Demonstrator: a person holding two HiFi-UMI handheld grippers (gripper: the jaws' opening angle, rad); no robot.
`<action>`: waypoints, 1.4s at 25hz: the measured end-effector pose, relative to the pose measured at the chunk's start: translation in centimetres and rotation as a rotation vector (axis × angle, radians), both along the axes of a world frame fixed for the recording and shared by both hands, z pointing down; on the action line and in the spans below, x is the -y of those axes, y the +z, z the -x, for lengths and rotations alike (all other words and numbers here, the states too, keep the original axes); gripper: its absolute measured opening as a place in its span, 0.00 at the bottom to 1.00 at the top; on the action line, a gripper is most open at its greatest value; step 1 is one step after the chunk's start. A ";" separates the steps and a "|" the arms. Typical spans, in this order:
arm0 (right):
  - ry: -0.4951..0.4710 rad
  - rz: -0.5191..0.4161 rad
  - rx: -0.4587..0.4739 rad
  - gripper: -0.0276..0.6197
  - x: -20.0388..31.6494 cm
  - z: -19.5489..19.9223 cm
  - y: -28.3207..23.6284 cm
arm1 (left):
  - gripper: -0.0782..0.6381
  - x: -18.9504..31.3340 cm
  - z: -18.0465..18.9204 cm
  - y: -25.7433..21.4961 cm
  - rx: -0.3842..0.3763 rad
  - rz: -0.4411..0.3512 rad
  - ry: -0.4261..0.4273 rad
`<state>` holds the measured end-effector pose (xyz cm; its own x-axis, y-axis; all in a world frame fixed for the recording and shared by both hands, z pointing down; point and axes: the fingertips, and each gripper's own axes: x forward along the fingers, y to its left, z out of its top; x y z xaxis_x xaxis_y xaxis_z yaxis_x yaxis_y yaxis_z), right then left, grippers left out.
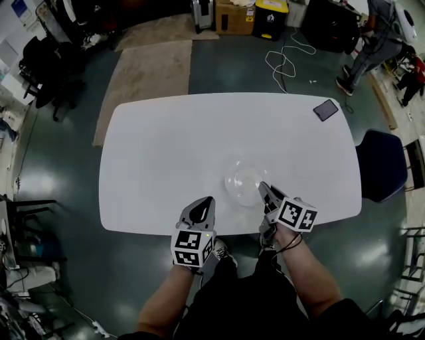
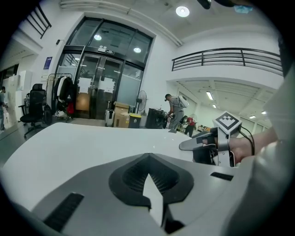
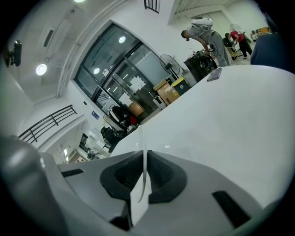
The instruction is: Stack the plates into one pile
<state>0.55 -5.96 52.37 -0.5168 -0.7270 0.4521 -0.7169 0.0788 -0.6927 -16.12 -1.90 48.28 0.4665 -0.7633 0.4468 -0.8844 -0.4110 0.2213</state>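
Note:
A clear glass plate (image 1: 243, 179) lies on the white table (image 1: 172, 146) near its front edge. It is hard to tell whether it is one plate or a pile. My right gripper (image 1: 263, 189) reaches in from the plate's right side, shut on its rim. In the right gripper view that thin clear rim (image 3: 144, 138) stands edge-on between the dark pads of the gripper (image 3: 142, 156). Left of the plate and apart from it, my left gripper (image 1: 206, 201) hovers over the table's front edge. In its own view the left gripper (image 2: 148, 159) is shut on nothing, and the right gripper (image 2: 203, 144) appears beyond it.
A dark phone (image 1: 325, 109) lies at the table's far right corner. A blue chair (image 1: 381, 163) stands against the right end. Cables (image 1: 284, 63) and boxes (image 1: 234, 16) are on the floor beyond, and a person (image 1: 369, 46) stands at the upper right.

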 end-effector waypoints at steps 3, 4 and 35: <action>0.030 0.028 0.017 0.09 0.3 -0.2 1.0 | 0.13 0.5 -0.3 0.3 -0.004 0.005 0.023; 0.037 0.034 0.021 0.09 0.4 -0.3 1.3 | 0.13 0.7 -0.4 0.5 -0.006 0.006 0.031; 0.017 0.125 -0.116 0.13 2.2 -1.6 7.1 | 0.13 1.8 -2.6 4.5 -0.039 0.080 0.051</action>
